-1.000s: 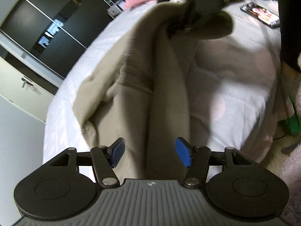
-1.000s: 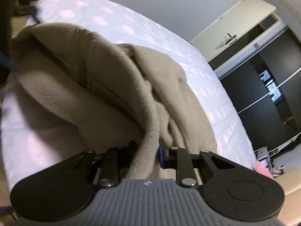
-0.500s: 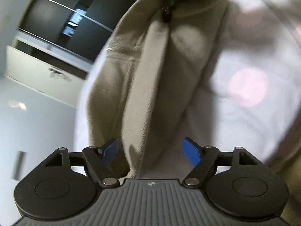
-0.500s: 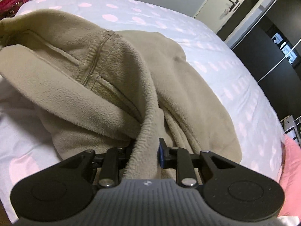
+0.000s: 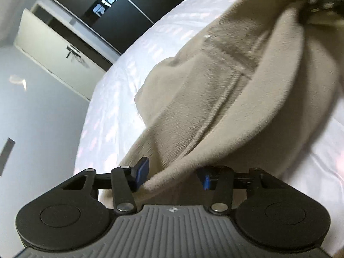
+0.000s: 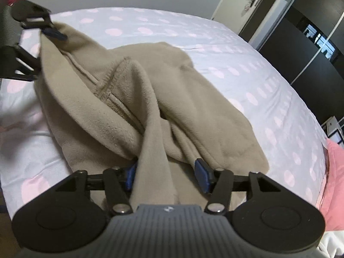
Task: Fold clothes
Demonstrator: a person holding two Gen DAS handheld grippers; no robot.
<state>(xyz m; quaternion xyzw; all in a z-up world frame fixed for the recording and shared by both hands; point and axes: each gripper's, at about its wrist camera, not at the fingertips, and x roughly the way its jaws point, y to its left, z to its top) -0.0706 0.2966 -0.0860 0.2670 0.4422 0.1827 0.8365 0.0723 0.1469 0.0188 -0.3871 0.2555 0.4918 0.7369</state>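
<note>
My right hand-held gripper [image 6: 166,177] has just spread off the fleece [image 6: 133,99], now slumped on the bed [image 6: 247,64] ahead; left hand-held gripper [image 5: 172,175] spread around its edge, so that fold looks laid.

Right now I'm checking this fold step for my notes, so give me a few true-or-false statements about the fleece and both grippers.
1. The beige fleece garment lies on a bed sheet with pink dots. True.
2. The right gripper is clamped shut on the fleece. False: its blue pads stand apart, with a fold of fleece running between them.
3. The left gripper is open, with a fleece edge between its fingers. True.
4. The fleece is bright red. False: it is beige.
5. A pink pillow lies at the right edge of the right wrist view. True.
</note>
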